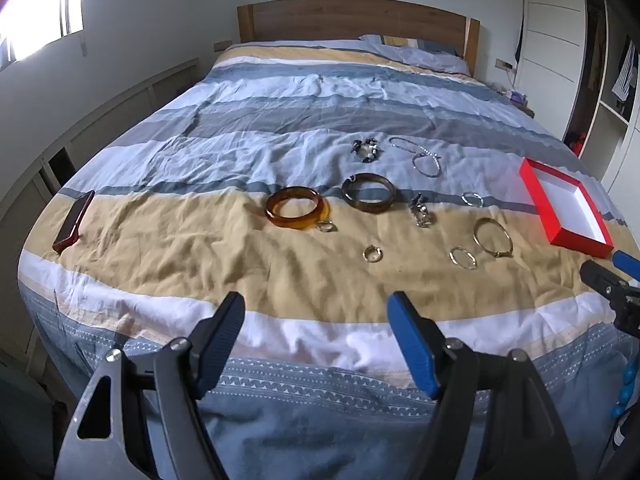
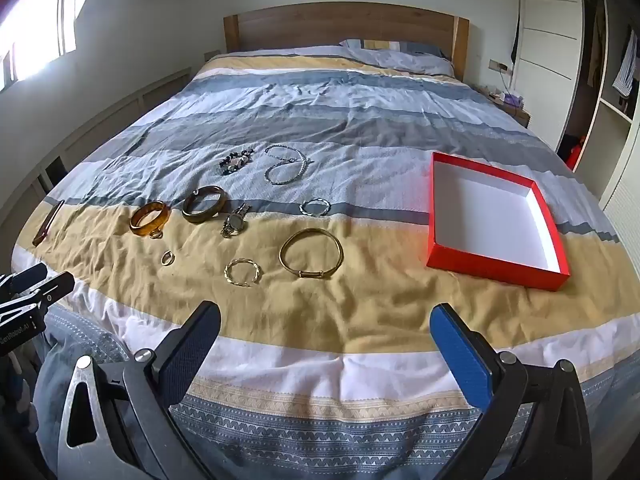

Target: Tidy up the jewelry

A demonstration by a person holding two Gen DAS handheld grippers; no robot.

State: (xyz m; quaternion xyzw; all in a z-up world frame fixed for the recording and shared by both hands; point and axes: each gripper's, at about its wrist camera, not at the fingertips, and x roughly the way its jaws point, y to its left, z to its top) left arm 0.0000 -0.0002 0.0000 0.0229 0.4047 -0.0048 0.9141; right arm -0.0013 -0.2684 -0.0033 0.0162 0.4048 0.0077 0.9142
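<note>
Fingers (image 1: 224, 340) of both grippers spread apart, holding nothing, above a striped bed (image 2: 360, 312) with a wooden headboard (image 2: 344, 28).

1. White lettering, partly cut off and reading roughly "SenRobot.AI", printed on the black body of the left gripper (image 2: 38, 280) at the left edge of the right wrist view.
2. No other legible text.
</note>
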